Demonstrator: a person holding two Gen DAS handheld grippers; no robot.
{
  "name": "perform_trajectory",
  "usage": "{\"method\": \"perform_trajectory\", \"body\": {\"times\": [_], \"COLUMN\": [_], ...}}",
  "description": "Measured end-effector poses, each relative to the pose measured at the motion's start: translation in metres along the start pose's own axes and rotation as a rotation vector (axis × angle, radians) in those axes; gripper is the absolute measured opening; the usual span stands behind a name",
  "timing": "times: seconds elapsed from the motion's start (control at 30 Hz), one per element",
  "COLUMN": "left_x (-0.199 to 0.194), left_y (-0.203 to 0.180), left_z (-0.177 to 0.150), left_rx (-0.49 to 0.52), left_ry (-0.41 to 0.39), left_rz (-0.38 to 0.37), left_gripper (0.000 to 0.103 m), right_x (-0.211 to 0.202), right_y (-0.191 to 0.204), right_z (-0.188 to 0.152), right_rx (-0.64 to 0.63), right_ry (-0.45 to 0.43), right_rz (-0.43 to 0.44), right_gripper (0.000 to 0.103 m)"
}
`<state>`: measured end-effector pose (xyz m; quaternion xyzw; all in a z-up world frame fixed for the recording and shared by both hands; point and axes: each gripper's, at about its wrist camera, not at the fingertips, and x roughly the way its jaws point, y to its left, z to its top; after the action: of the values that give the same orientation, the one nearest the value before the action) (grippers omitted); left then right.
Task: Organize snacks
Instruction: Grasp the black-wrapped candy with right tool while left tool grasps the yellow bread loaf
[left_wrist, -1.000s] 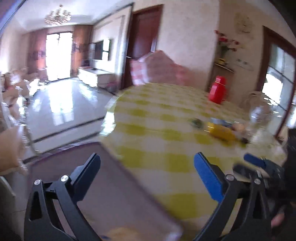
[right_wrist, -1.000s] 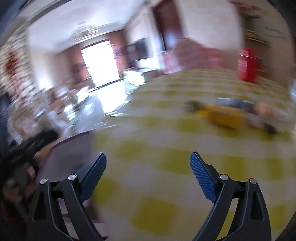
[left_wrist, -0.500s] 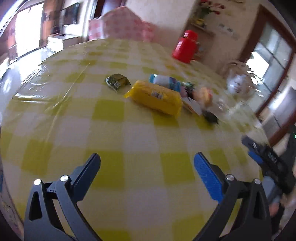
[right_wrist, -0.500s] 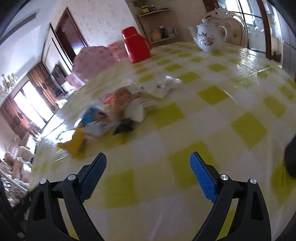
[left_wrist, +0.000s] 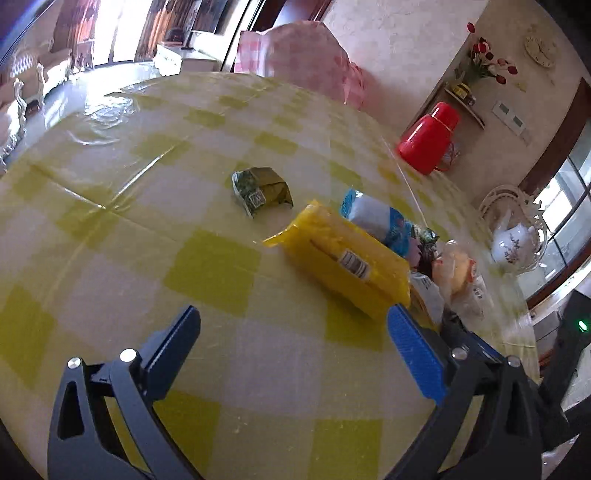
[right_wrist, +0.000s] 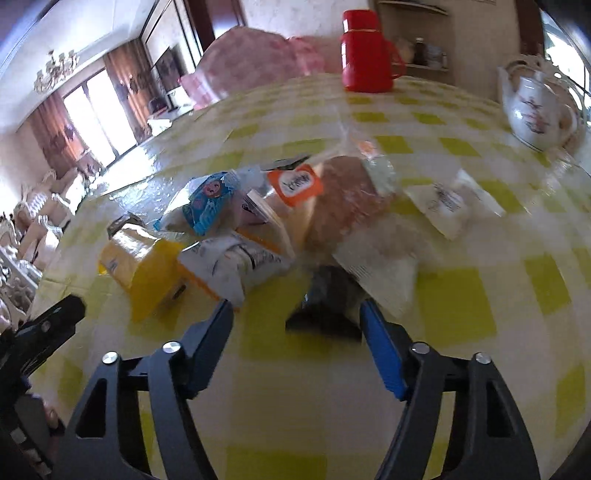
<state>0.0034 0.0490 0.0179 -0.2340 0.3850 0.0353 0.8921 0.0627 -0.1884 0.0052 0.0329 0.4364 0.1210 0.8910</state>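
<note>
Both claws have swung in over the table (left_wrist: 110, 280) to the snack pile (right_wrist: 280, 218): my right claw (right_wrist: 295, 325) has just been narrowing round the dark packet (right_wrist: 325, 306) (no contact yet), left claw (left_wrist: 295, 332) wide, empty, near the yellow pack (left_wrist: 343, 258).

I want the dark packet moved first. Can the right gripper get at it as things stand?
Probably yes. The right gripper, its jaws just narrowed but open, points at the dark packet with bare tablecloth between; a clear wrapper overlaps its far edge.
</note>
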Motion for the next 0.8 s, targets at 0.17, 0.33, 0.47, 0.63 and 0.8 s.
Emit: {"method": "perform_trajectory", "body": {"times": [0.17, 0.33, 0.47, 0.63, 0.8], "left_x": [0.005, 0.016, 0.03, 0.052, 0.076], "left_y": [-0.004, -0.005, -0.023, -0.038, -0.065], "left_z": [-0.003, 0.004, 0.014, 0.031, 0.033], "left_rx": [0.015, -0.089, -0.143, -0.279, -0.053], "left_ry": [0.025, 0.038, 0.048, 0.037, 0.039], "left_rz": [-0.006, -0.013, 0.038, 0.2, 0.326], "left_gripper": [0.101, 0.101, 0.101, 0.101, 0.102], "right_x": [0.002, -0.012, -0.016, -0.016, -0.016], "right_y": [0.007, -0.002, -0.005, -0.005, -0.009], "right_z": [-0.003, -0.014, -0.021, -0.02, -0.02], "right_rx": [-0.084, -0.068, -0.044, -0.032, -0.019], "right_ry": [0.022, 0.006, 0.013, 0.017, 0.024], "right_rz": [-0.082, -0.063, -0.048, -0.04, -0.029], "right_gripper": [0.04, 0.04, 0.04, 0.04, 0.04]}}
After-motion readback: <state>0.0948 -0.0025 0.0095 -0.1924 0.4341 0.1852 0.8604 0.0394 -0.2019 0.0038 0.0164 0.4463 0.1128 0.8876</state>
